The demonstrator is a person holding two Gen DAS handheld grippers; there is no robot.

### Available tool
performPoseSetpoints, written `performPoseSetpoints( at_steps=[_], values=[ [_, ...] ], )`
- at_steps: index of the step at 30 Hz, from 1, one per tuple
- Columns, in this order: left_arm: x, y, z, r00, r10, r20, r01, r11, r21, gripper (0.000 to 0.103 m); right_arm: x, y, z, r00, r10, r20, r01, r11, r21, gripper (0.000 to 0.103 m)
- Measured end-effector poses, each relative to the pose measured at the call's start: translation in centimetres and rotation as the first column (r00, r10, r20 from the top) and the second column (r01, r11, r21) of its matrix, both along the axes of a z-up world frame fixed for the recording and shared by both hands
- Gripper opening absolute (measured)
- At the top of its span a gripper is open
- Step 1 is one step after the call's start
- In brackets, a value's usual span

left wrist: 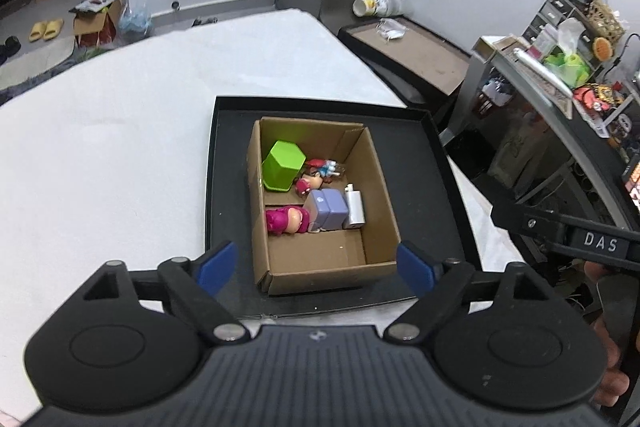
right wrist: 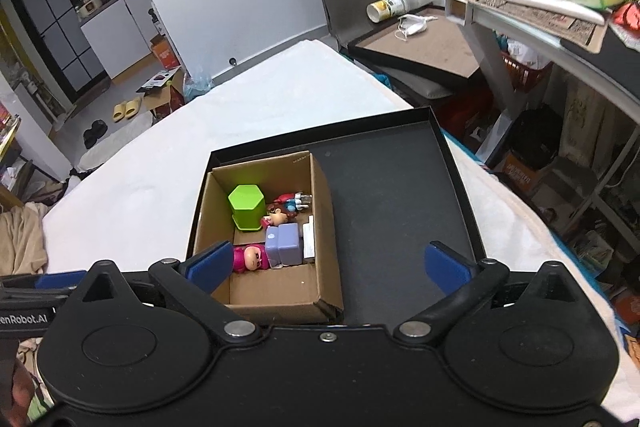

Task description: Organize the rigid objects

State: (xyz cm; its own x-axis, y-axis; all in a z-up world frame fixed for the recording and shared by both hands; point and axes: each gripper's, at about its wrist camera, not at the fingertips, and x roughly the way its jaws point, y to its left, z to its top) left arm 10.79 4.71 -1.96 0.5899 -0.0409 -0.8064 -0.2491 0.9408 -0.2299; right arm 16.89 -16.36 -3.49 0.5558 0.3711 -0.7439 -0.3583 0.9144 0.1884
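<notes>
One cardboard box [left wrist: 320, 203] stood in one shallow black tray [left wrist: 440, 187] on the white-covered desk [left wrist: 120, 147], and inside the box I counted five things: one green hexagonal cup [left wrist: 281, 167], one pink figurine [left wrist: 286, 220], one lavender block [left wrist: 328, 209], one white charger [left wrist: 354, 211] and one small red-and-blue figurine [left wrist: 320, 171]. The cup lay tipped toward the box's far left corner, the red-and-blue figurine just beside it; the pink figurine lay on its side against the left wall, touching the lavender block, with the charger on the block's other side. The near part of the box floor was bare cardboard. The box sat against the tray's left side, so a wide strip of tray floor lay free to its right, and the desk stretched clear to the left and beyond the tray as far as its far edge. To the right the desk ended close to a crowded shelf unit [left wrist: 560, 87]. There were two sets of tongs. The left tongs [left wrist: 316, 267] hung above the near end of the box, blue pads spread wide with nothing between them. The right tongs [right wrist: 332, 263] hung likewise above the tray, jaws wide apart and holding nothing.
</notes>
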Motion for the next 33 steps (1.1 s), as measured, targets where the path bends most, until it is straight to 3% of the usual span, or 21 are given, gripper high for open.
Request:
performPoseSetpoints(
  at_steps=[16, 33],
  values=[
    [-5.5, -1.8, 3.4, 0.991, -0.045, 0.124, 0.042, 0.999, 0.026, 0.093, -6.0, -1.6, 3.0, 0.998, -0.013, 0.058, 0.013, 1.000, -0.002, 0.103],
    [-10.4, -3.1, 2.1, 0.980, -0.060, 0.187, 0.051, 0.997, 0.051, 0.093, -11.5, -2.2, 3.0, 0.995, -0.011, 0.104, 0.013, 1.000, -0.028, 0.103]
  ],
)
